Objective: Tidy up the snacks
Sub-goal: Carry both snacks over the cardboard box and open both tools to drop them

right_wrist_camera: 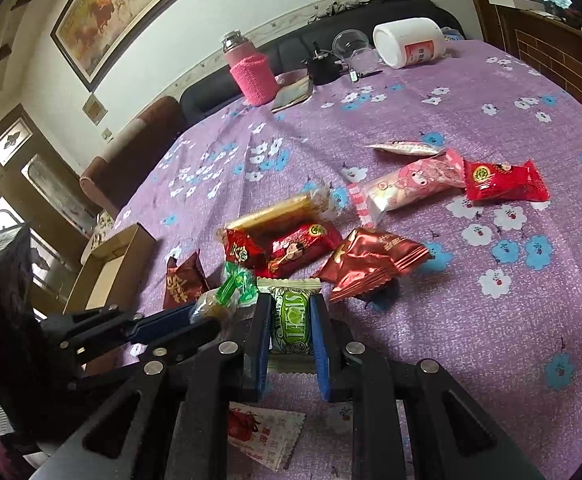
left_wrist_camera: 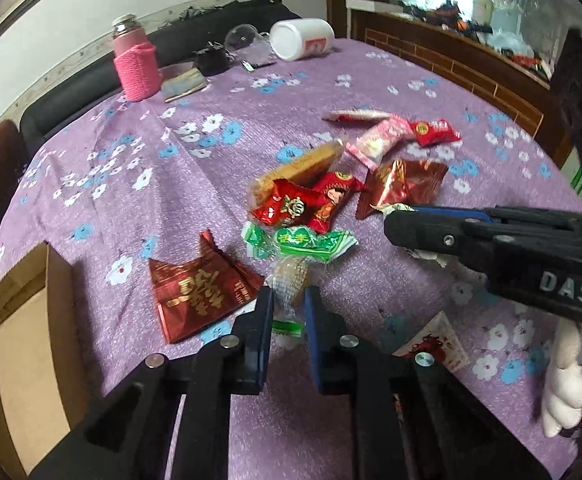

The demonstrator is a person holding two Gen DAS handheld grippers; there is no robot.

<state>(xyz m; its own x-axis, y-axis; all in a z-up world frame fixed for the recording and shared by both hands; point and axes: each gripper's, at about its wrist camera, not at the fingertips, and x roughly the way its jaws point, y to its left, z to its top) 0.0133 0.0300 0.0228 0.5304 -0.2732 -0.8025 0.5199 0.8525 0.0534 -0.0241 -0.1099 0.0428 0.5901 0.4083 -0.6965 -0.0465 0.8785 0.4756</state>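
My left gripper [left_wrist_camera: 289, 300] is shut on a clear-wrapped brown snack with green ends [left_wrist_camera: 287, 276], low over the purple flowered tablecloth [left_wrist_camera: 171, 208]. From the right wrist view the same gripper [right_wrist_camera: 207, 318] comes in from the left with that snack [right_wrist_camera: 211, 304] at its tips. My right gripper [right_wrist_camera: 291, 312] is shut on a green and white sweet packet [right_wrist_camera: 291, 320]. In the left wrist view it [left_wrist_camera: 395, 222] reaches in from the right, and only the packet's white edges show. A loose pile of red, gold and green snacks [left_wrist_camera: 303, 200] lies just beyond both grippers.
An open cardboard box [left_wrist_camera: 23, 320] stands off the table's left edge. A dark red foil packet [left_wrist_camera: 199, 292] lies left of my left gripper, a white and red packet [right_wrist_camera: 263, 436] under my right. At the back stand a pink-sleeved bottle [left_wrist_camera: 137, 68] and a tipped white jar [left_wrist_camera: 301, 38].
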